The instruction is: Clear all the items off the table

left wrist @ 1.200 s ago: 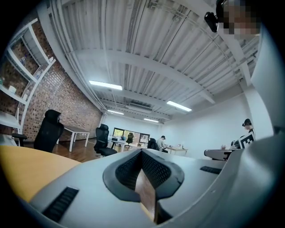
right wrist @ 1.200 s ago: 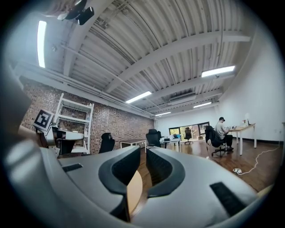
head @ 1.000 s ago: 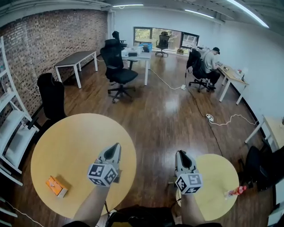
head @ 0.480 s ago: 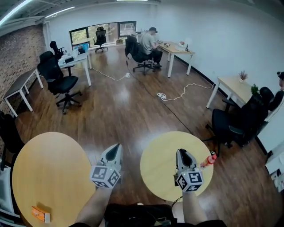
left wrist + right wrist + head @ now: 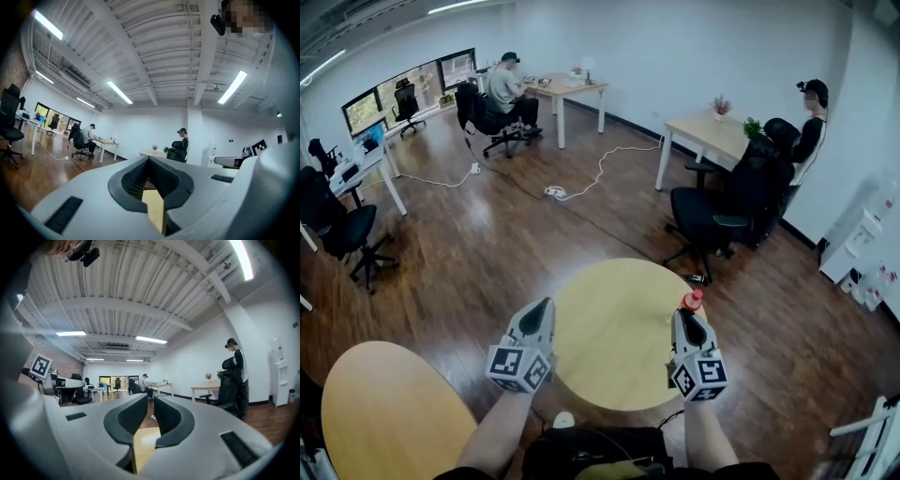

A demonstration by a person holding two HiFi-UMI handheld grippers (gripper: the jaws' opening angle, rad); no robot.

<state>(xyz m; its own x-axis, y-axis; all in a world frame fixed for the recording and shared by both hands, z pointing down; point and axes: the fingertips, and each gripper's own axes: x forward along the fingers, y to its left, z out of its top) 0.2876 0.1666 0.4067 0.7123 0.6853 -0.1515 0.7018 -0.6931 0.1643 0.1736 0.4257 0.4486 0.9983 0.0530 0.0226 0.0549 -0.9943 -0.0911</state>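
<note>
The round worktop (image 5: 609, 352) is pale yellow wood, set against a dark brown plank floor (image 5: 487, 234). The bottle (image 5: 693, 300) shows red and orange. The left hand-held gripper (image 5: 546, 306) and right hand-held gripper (image 5: 683, 317) are grey, each carrying a cube patterned with black-and-white square markers.

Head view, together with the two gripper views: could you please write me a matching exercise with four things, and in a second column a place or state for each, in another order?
Things
1. bottle
2. left gripper
3. right gripper
4. green plant

Places or states
A. jaws together, nothing held
B. on a desk by the far wall
C. at the right edge of the small round table
D. jaws slightly apart, nothing between them

Pairs: 1-C, 2-A, 3-D, 4-B
</note>
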